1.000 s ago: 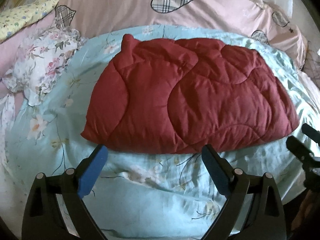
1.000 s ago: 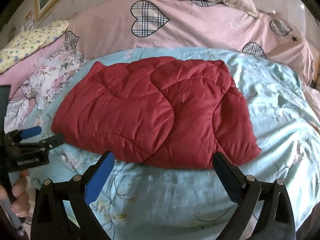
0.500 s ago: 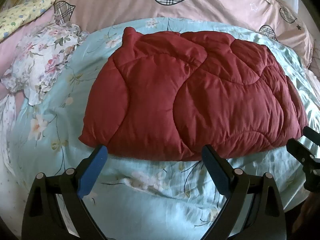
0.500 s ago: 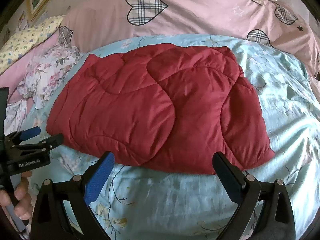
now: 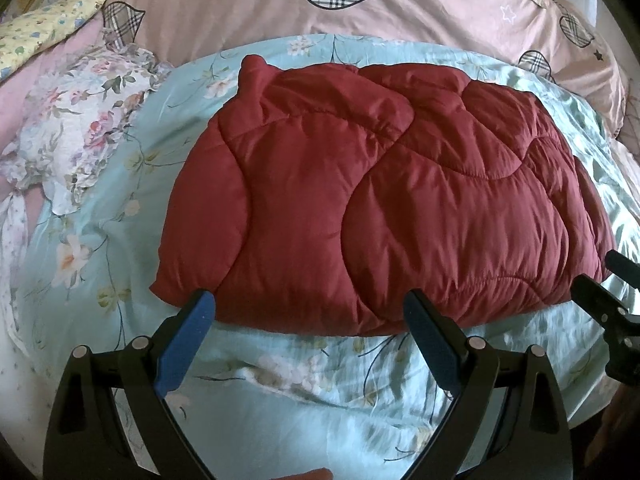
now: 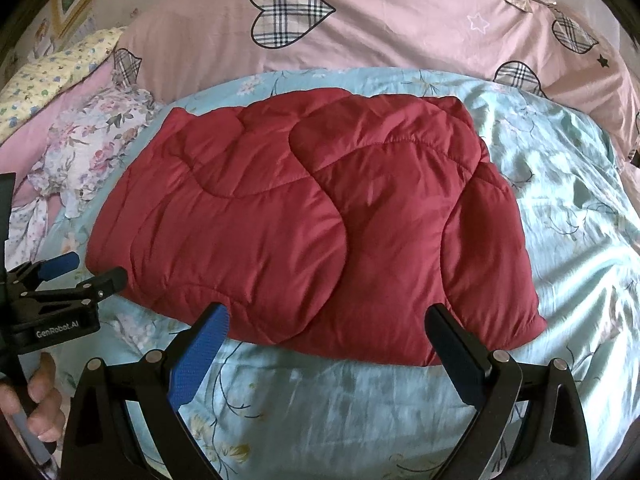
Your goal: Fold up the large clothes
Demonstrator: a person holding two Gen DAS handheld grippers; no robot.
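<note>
Both grippers are drawing closer to the red quilted garment (image 5: 384, 208) than a second ago, so it is filling more of each view. The left gripper (image 5: 308, 316) and right gripper (image 6: 328, 328) are hanging with jaws wide, holding nothing, just off its near edge. It is lying mid-bed on the teal floral sheet (image 6: 320, 408), apparently already folded over; further folds likely remain.

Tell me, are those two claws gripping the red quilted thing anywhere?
Nothing is held. The left gripper and right gripper are both open, short of the red padded garment.
</note>
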